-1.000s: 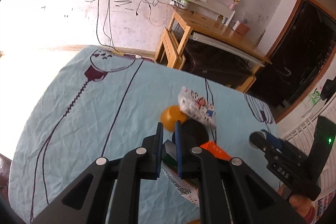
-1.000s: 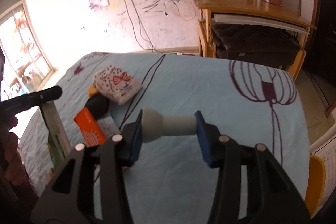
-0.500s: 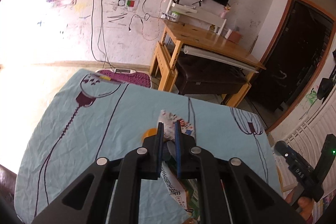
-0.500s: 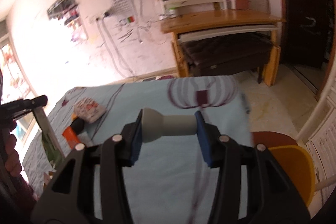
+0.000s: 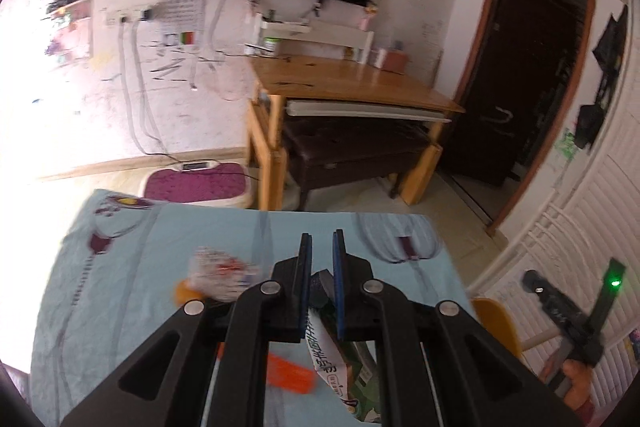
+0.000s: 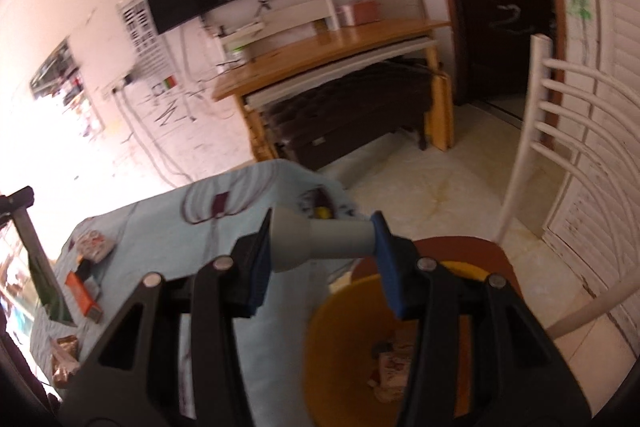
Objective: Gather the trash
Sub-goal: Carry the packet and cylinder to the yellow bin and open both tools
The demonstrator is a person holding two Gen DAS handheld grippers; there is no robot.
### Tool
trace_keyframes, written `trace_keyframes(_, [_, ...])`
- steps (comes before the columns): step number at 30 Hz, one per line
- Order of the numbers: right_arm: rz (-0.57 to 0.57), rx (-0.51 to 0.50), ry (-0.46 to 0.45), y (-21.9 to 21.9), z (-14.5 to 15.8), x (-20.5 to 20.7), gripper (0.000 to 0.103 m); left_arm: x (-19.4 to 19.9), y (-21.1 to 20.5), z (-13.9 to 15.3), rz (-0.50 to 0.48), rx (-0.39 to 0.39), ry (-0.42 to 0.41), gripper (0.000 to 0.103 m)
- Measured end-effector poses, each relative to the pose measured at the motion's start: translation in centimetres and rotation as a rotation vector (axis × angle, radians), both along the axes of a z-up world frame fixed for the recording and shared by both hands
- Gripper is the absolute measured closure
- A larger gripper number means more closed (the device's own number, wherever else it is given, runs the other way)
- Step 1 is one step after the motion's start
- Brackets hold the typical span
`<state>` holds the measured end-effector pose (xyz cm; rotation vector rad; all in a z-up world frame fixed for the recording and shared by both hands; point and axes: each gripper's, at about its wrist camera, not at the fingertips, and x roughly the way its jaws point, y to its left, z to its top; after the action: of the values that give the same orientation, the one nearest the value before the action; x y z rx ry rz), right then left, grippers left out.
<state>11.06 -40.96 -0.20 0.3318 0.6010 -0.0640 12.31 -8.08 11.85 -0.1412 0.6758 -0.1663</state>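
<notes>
My left gripper [image 5: 320, 259] is shut on a green and white snack wrapper [image 5: 334, 359], which hangs from its blue pads above the blue tablecloth [image 5: 160, 247]. In the right wrist view the same wrapper [image 6: 44, 279] dangles at the far left. My right gripper [image 6: 322, 229] is shut on a grey funnel-shaped piece [image 6: 320, 247], held sideways between the pads, above the rim of a yellow bin [image 6: 340, 331] past the table's end. Some scraps lie inside the bin. A hand holds the right gripper [image 5: 560, 307] at the right of the left wrist view.
On the cloth lie a patterned white packet [image 5: 218, 273], an orange box [image 5: 288, 375] and a brown shiny wrapper [image 6: 64, 359]. The bin stands on a brown seat of a white chair [image 6: 532, 131]. A wooden desk [image 5: 352, 87] stands by the far wall.
Both grippers swung right toward the table's end. The left one rose with the wrapper off the cloth. The right one carried the grey piece from over the table to above the yellow bin.
</notes>
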Motion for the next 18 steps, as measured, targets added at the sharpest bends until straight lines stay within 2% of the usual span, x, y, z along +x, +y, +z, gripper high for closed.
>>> trace_keyframes(5, [-0.047,-0.012,0.047,-2.2,-1.8,0.2,0.059,0.5,-5.8,1.0,-0.102,0.024,-0.004,0.098])
trace_keyframes(11, [-0.050,-0.003,0.105,-4.0,-3.7,0.5,0.059,1.5,-13.5,1.8,-0.232,0.053,0.032,0.098])
trace_keyframes(18, [-0.067,0.025,0.157,-6.0,-4.8,0.4,0.058,3.7,-21.4,0.4,-0.275,0.089,0.046,0.098])
